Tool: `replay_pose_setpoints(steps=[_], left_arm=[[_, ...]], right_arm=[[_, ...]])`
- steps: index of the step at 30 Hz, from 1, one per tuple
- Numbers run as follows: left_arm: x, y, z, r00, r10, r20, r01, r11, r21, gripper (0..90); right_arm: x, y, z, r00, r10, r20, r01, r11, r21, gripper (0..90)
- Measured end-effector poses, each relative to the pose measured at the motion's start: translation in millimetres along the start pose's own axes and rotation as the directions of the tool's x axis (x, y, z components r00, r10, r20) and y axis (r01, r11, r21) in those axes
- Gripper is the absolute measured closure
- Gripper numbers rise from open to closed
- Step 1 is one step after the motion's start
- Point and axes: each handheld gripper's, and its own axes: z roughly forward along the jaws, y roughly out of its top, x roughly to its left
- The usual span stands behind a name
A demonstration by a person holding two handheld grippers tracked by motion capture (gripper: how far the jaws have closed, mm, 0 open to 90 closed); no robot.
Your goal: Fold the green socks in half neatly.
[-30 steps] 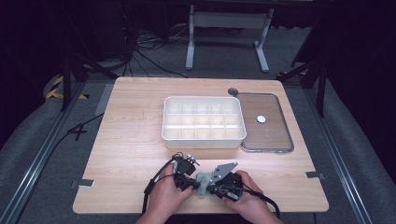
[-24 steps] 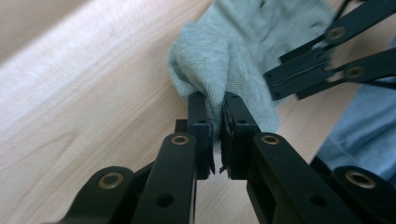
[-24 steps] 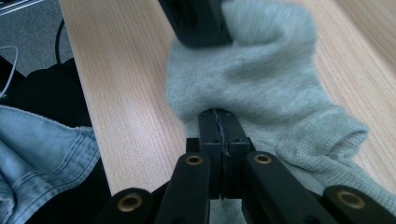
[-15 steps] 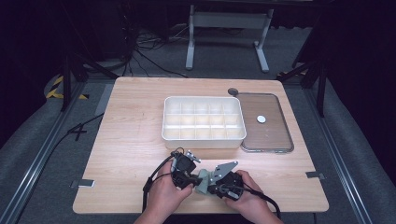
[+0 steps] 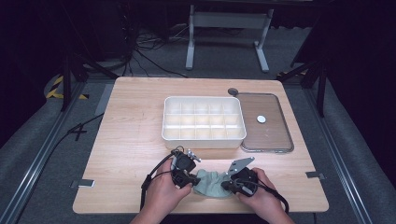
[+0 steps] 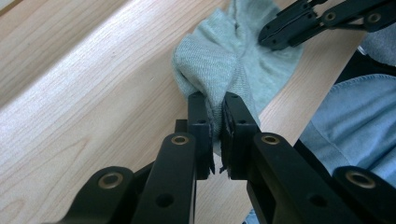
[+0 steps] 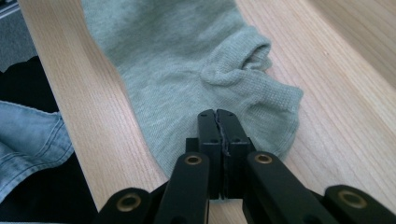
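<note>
Near the table's [image 5: 130,140] front edge lies a grey-green sock [image 5: 210,185], long axis running left-right. Left gripper [image 6: 215,114] pinches a bunched fold; right gripper [image 7: 217,122], jaws pressed together, rests on the sock.

A lab or recording studio: wooden bench [image 5: 130,140] on grey carpet, black curtains, floor rails [image 5: 37,163], loose cables [image 5: 140,56], hazard tape [image 5: 58,86].

Sock [image 5: 211,183] edges hidden under both tongs
</note>
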Motion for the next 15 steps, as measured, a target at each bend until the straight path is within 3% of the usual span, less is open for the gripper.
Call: replay_pose_setpoints(steps=[8,15], left_arm=[[-13.2,12.1,8.4,0.9988,0.04,0.026,-0.04,0.9992,-0.006,83.7],[-20.3,19.6,21.5,0.997,0.063,0.045,-0.063,0.998,0.0,83.4]], right_arm=[[7.6,3.2,5.9,0.9991,-0.03,-0.03,0.029,0.9992,-0.028,90.0],[7.0,1.7,7.5,0.9985,-0.018,-0.052,0.015,0.9985,-0.054,90.0]])
